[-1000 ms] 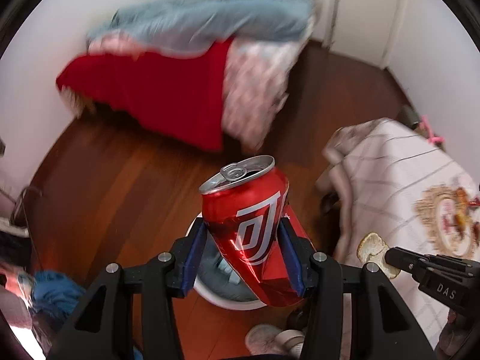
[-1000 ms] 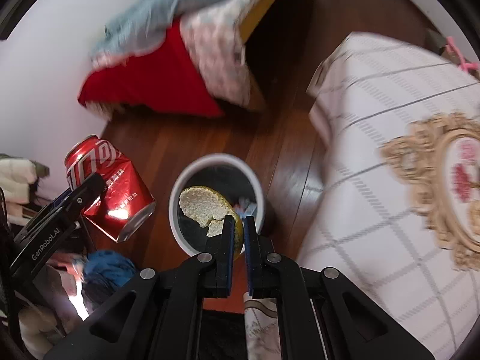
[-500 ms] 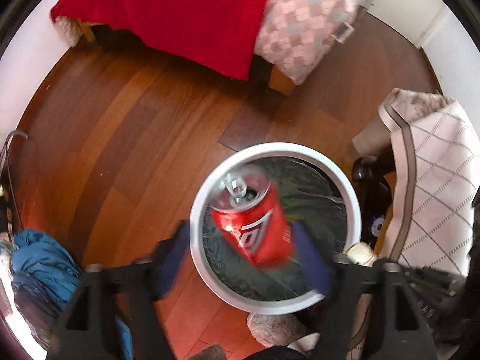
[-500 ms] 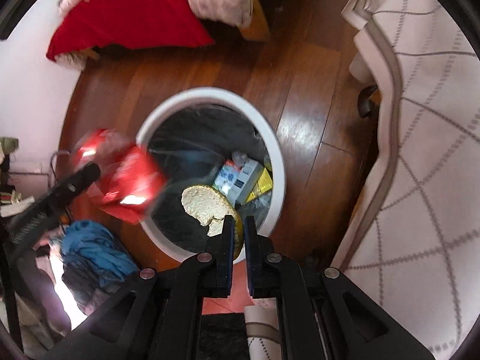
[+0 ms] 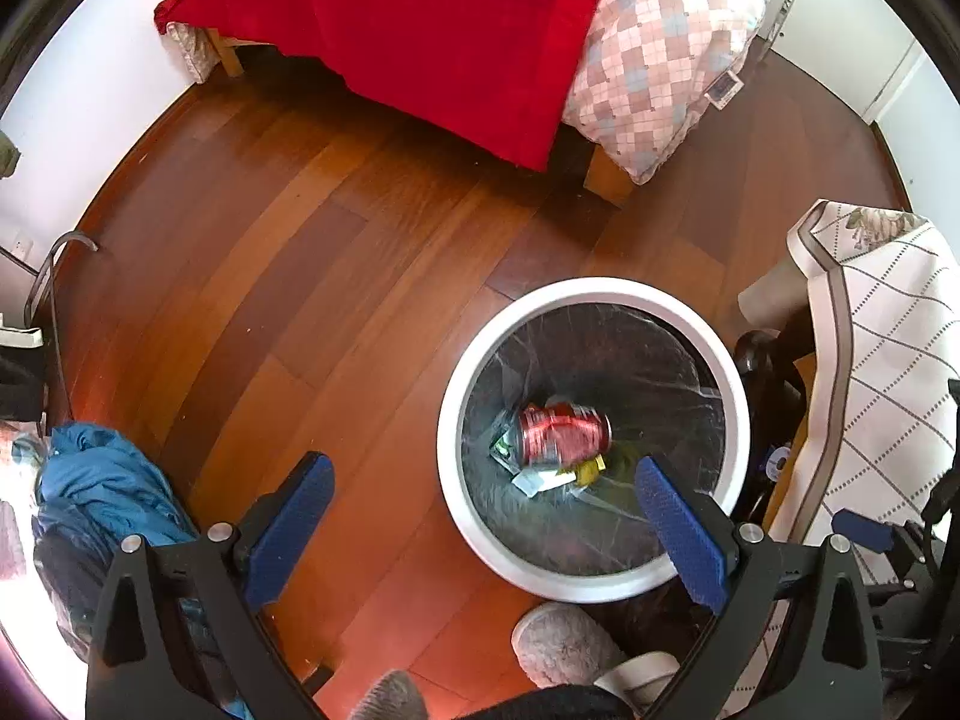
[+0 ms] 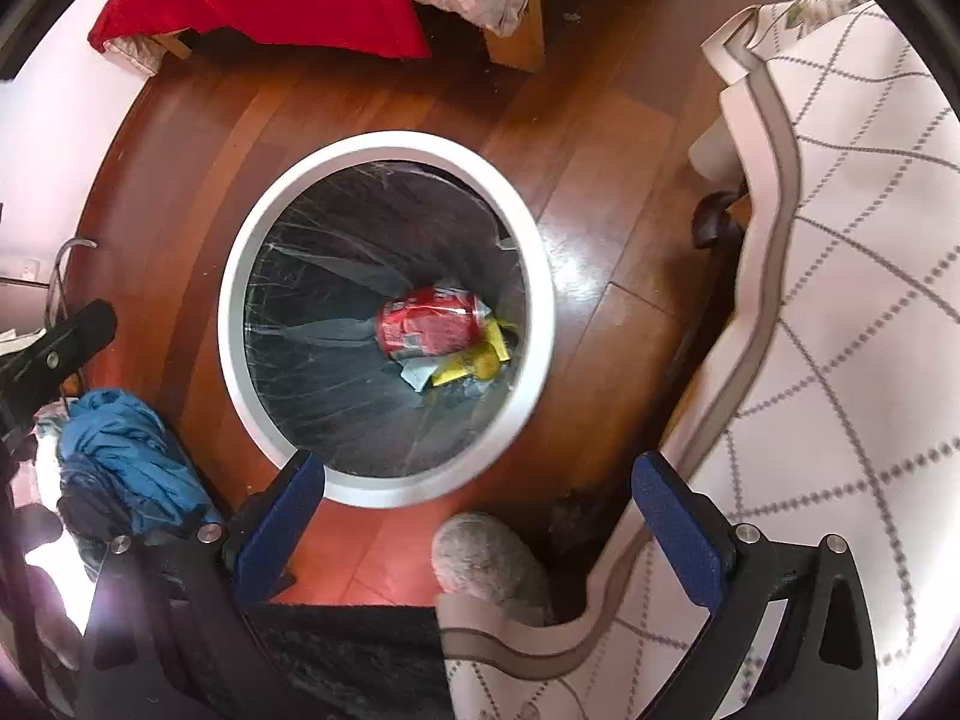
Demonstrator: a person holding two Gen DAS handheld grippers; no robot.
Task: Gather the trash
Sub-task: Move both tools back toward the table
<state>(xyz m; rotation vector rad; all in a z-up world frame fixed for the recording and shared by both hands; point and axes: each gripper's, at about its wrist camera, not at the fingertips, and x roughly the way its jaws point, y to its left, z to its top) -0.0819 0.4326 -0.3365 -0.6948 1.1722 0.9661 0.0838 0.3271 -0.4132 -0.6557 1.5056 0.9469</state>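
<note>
A round white trash bin (image 5: 456, 384) (image 6: 237, 276) with a dark plastic liner stands on the wooden floor. A red soda can (image 5: 561, 432) (image 6: 432, 321) lies on its side at the bottom, among yellow and white scraps (image 6: 474, 360). My left gripper (image 5: 483, 492) is open and empty above the bin's near-left rim. My right gripper (image 6: 477, 489) is open and empty above the bin's near rim. One left finger (image 6: 72, 336) shows at the left edge of the right wrist view.
A bed with a red blanket (image 5: 432, 30) and a checked quilt (image 5: 660, 54) stands at the back. A table with a white patterned cloth (image 6: 840, 240) is on the right. Blue clothes (image 5: 102, 492) lie on the left. A grey slipper (image 6: 486, 558) is near the bin.
My left gripper opened and the red can fell into the bin. My right gripper opened and the piece of peel it held is gone from its fingers.
</note>
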